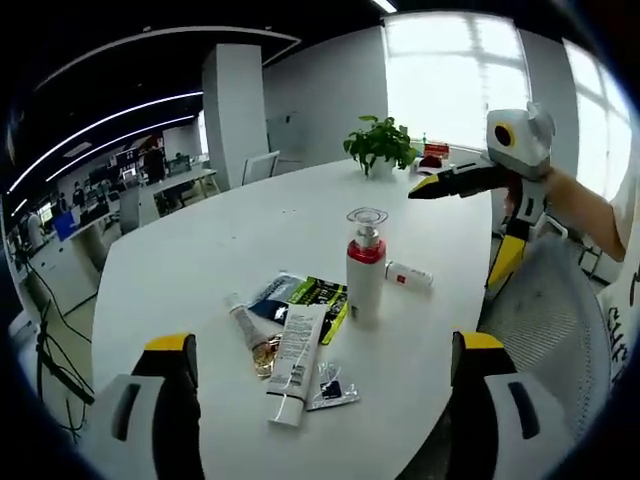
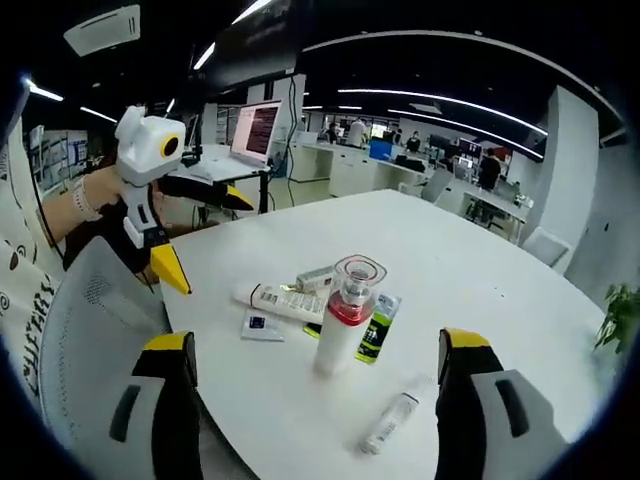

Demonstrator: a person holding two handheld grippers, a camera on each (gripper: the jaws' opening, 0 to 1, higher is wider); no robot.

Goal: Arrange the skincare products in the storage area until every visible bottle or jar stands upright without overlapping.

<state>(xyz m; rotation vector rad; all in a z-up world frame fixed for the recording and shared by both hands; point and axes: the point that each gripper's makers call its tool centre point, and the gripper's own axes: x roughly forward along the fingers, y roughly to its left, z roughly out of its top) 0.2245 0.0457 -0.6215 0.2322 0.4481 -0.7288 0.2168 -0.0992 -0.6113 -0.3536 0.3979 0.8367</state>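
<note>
Both left jaws stand wide apart at the bottom of the left gripper view, nothing between them, and just past them lies the white tube (image 1: 296, 364) flat on the table (image 1: 200, 250), with a small sachet (image 1: 333, 386) touching its side. Only the pump bottle (image 1: 366, 272) with its red collar stands upright. A thinner tube (image 1: 247, 334), a green pack (image 1: 322, 297) and a small white bottle (image 1: 409, 276) all lie down around it, some overlapping. Right gripper (image 1: 447, 182) hovers open and empty too, well above the far side. My guess: start with the small white bottle (image 2: 392, 423) since it lies apart from the pile, pinch it mid-body, tip it up slow and set it clear of the pump bottle (image 2: 345, 325) so nothing knocks over
</note>
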